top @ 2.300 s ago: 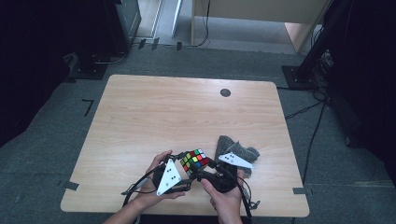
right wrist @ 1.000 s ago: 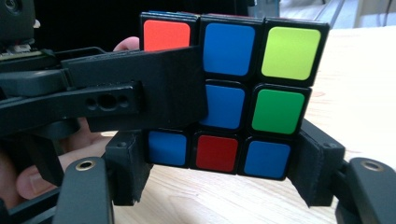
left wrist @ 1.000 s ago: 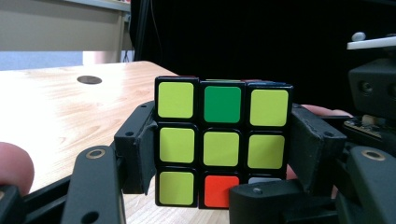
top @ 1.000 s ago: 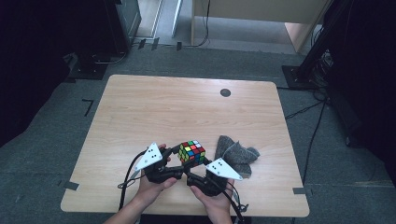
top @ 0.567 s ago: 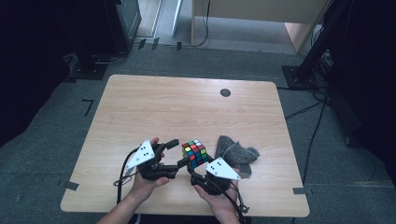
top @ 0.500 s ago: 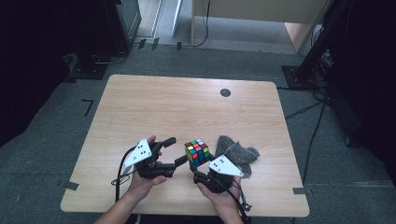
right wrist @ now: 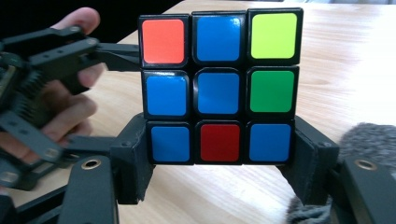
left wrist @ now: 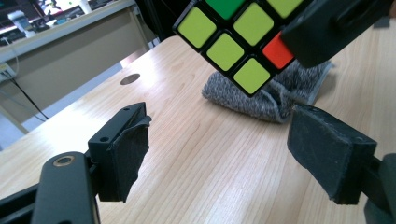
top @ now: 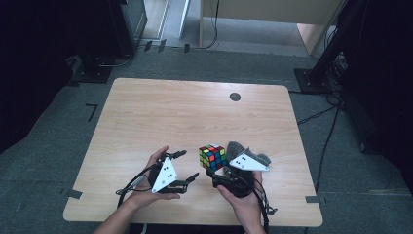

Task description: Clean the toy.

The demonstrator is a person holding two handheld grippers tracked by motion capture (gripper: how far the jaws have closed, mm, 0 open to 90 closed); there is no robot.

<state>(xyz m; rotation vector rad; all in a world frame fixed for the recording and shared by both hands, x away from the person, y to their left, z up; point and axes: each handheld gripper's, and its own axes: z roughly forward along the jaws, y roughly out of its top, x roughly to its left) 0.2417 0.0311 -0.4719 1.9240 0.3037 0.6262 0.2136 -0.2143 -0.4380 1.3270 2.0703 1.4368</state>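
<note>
Item: puzzle cube (top: 212, 156), hard glossy plastic, black frame, square coloured stickers. It is held off the wooden table (top: 195, 117) at about five o'clock of the tabletop, its bottom layer clamped between the padded jaws of the right gripper (right wrist: 219, 156).

Item: left gripper (top: 186, 167), at roughly nine o'clock of the cube and apart from it. Its jaws have just been opening and now stand wide with nothing between them; the pads (left wrist: 130, 151) are dark, matte and slightly frayed.

Item: grey knitted cloth (left wrist: 275, 95), soft, crumpled, lying on the table just behind the right gripper.

Step in hand, as we judge it: regrasp between layer turns. Next the left gripper must close squarely on a free upper layer; which layer we cannot tell, the cube's far faces being hidden.
</note>
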